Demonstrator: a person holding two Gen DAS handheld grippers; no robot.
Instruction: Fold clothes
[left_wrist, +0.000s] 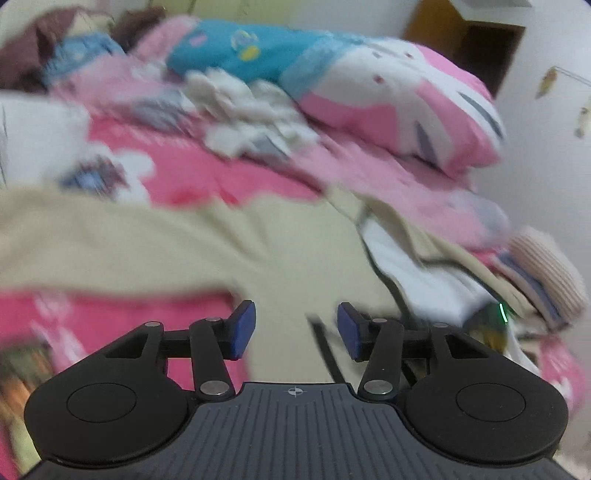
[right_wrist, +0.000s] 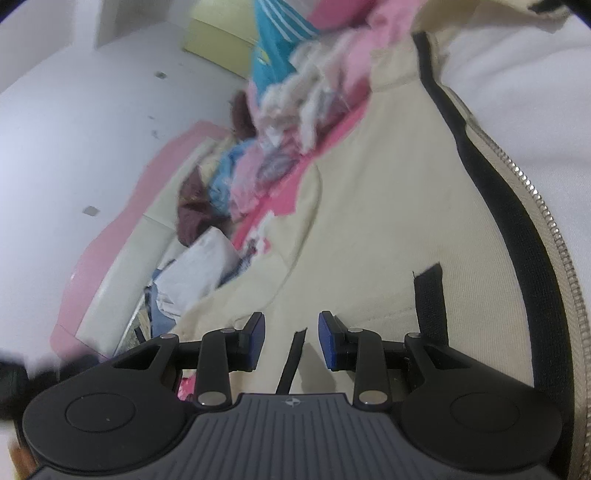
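Over the beige jacket (right_wrist: 369, 206), left gripper (left_wrist: 296, 329) and right gripper (right_wrist: 291, 339), jaws released; lettering perhaps too blurred.

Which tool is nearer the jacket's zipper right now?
Right. The right tool hovers open over the beige jacket, with the zipper running just to its right. The left tool is open over plain beige cloth.

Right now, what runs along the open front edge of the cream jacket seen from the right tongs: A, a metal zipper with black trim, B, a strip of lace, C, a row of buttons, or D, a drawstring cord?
A: in the right wrist view a silver-toothed zipper with a black band beside it follows the front edge of the cream jacket, just ahead of the open right tongs.
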